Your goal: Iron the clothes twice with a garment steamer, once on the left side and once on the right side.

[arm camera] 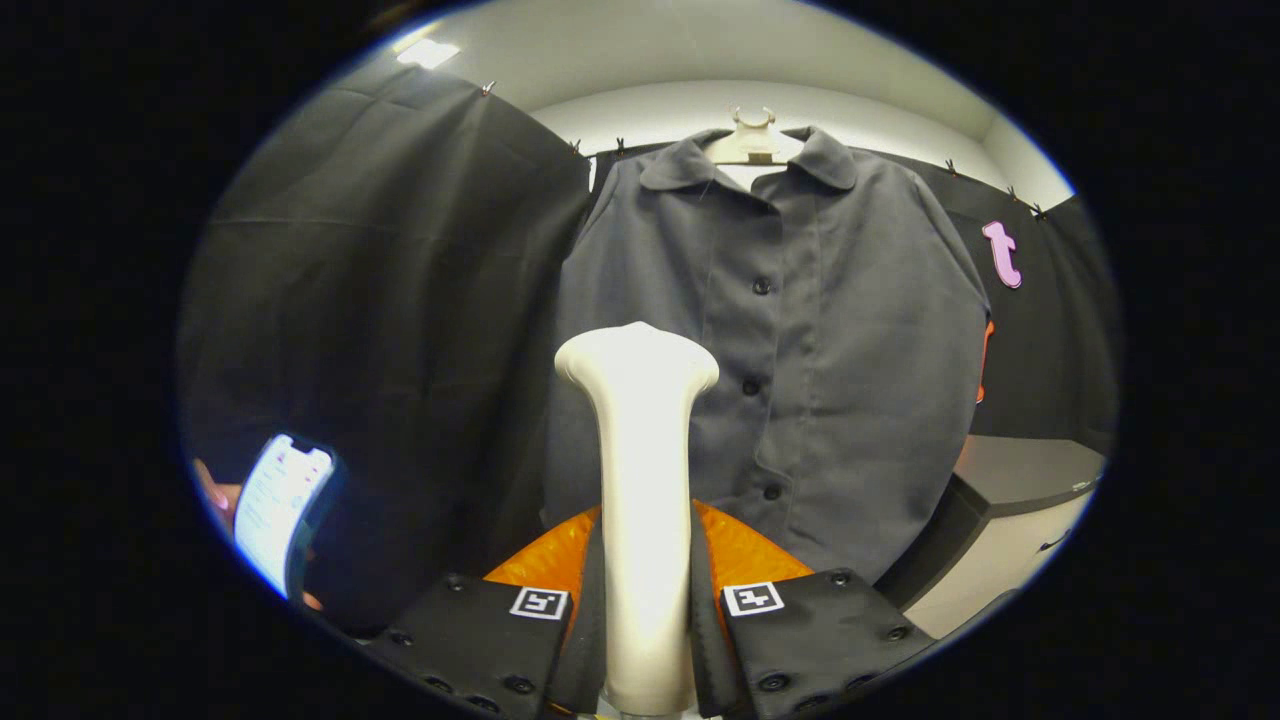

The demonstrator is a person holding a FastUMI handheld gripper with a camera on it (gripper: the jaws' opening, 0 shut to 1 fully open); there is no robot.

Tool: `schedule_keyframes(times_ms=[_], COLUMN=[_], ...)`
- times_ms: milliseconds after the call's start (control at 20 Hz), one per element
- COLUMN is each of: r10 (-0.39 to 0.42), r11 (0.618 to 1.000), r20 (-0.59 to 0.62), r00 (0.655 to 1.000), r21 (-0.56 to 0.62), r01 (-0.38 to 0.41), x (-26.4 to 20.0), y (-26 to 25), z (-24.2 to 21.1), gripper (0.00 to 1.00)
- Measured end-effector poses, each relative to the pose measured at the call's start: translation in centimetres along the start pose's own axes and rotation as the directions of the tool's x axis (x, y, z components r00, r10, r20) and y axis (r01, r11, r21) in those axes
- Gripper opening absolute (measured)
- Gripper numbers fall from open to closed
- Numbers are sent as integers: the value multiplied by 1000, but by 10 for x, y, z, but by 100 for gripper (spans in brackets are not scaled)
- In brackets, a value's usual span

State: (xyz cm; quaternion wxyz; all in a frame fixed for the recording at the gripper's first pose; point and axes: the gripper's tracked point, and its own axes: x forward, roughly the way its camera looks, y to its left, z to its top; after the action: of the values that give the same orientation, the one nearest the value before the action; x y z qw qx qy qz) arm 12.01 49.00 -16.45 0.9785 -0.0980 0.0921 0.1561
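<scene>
Your gripper (645, 620) is closed on the handle of one white garment steamer (640, 480), with a finger pressed against each side of it. The steamer stands upright between the fingers, and its wider head rises ahead of them, pointing toward the clothing. Each finger carries one square marker, two in all.

Off to the left of your fingers, a hand (215, 495) holds one lit phone (280, 505).

Beyond the steamer head hangs one dark grey button-up shirt (790, 350), facing you on a single pale hanger (750, 140). The head sits in front of the shirt's left half as you see it, just beside the button placket; whether it touches the cloth cannot be told. Four buttons show down the placket.

To the right of the shirt's lower edge stands one cabinet (1010, 510) with a dark top and pale front.
</scene>
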Motion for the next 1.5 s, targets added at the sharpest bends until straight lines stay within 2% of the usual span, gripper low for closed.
schedule_keyframes(times_ms=[300, 550, 900, 1300, 1500], r10=[-47, -117, -239, -308, -323], r11=[998, 992, 970, 951, 946], r20=[110, 124, 143, 136, 117], r00=[993, 985, 960, 942, 939], r21=[35, 58, 71, 65, 52], r01=[43, 111, 231, 301, 319], x=[-46, -92, -171, -245, -271], y=[-43, -99, -189, -267, -288], z=[57, 74, 71, 50, 34], gripper=[43, 42, 42, 42, 42])
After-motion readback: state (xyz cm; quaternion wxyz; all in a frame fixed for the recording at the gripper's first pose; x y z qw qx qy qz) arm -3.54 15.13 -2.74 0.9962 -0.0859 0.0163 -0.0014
